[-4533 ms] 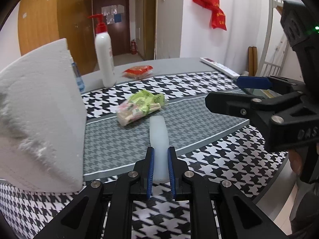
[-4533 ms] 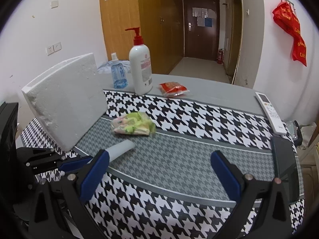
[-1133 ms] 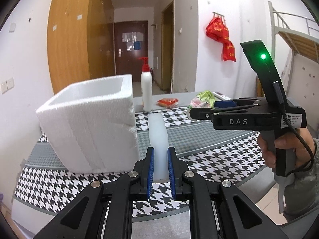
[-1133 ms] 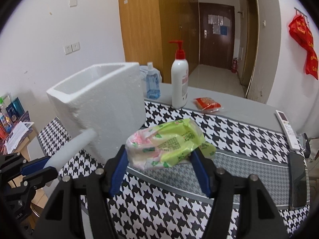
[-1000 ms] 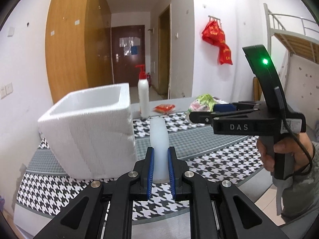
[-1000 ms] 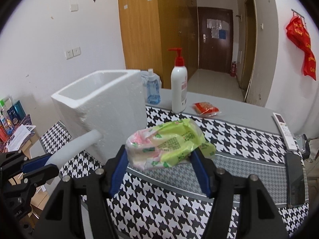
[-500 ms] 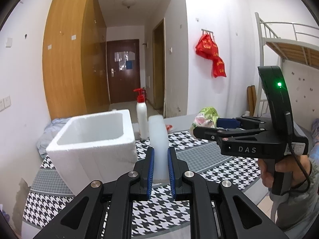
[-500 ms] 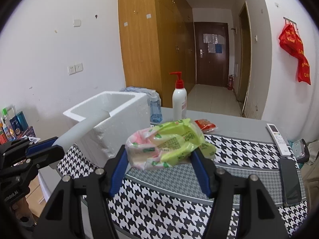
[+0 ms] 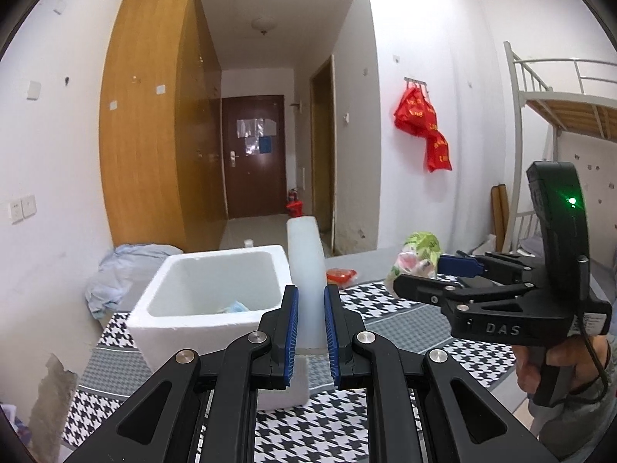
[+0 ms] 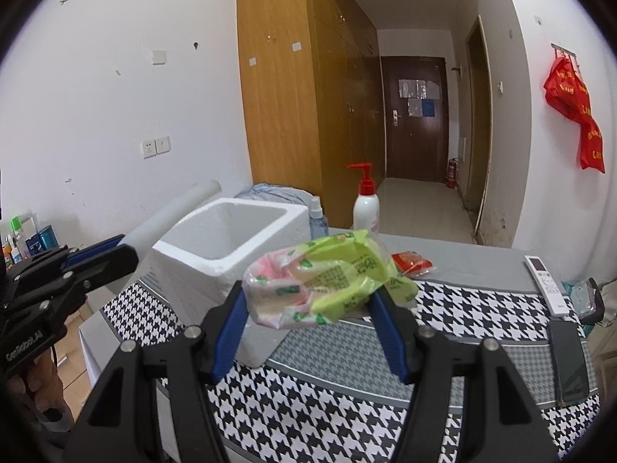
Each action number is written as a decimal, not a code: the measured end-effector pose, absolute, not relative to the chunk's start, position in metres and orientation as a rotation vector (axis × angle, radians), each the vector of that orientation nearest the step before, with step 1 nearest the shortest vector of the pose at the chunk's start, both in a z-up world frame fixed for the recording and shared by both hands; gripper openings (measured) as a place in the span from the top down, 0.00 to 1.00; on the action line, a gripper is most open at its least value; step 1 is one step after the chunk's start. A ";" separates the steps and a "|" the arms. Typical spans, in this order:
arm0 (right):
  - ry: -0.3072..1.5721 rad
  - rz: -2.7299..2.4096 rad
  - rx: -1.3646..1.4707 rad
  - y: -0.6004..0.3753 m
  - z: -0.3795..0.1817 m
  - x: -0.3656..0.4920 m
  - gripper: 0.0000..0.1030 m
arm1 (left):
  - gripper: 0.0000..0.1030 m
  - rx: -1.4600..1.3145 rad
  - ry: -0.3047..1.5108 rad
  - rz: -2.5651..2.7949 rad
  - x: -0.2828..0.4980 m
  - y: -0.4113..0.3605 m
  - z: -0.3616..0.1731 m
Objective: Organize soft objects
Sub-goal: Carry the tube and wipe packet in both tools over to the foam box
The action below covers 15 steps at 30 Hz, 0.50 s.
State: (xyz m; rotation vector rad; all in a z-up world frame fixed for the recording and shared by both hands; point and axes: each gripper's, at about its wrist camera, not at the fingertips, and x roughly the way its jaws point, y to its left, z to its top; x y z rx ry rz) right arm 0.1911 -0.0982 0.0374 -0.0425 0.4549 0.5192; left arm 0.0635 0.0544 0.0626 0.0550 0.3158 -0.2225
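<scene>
Both tools are matte black plastic with linked arms joined by round silver screws. The left gripper (image 9: 310, 332), low in the centre of the frame, carries ribbed blue pads (image 9: 290, 332) on its finger faces. The right gripper (image 10: 312, 330) has the same blue pads. Seen at the right of the left wrist frame, its body bears pale "DAS" lettering, a green light, a thin black cable and a bare-skinned hand (image 9: 555, 366) with a grey sleeve.
</scene>
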 end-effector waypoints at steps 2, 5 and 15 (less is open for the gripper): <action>0.446 0.523 -0.042 -0.095 0.039 0.191 0.35 | 0.86 0.055 0.311 -0.213 0.064 0.058 0.064; 0.439 0.533 -0.046 -0.087 0.041 0.191 0.35 | 0.86 0.057 0.303 -0.196 0.065 0.063 0.065; 0.437 0.546 -0.062 -0.067 0.046 0.191 0.35 | 0.86 0.054 0.286 -0.125 0.068 0.080 0.066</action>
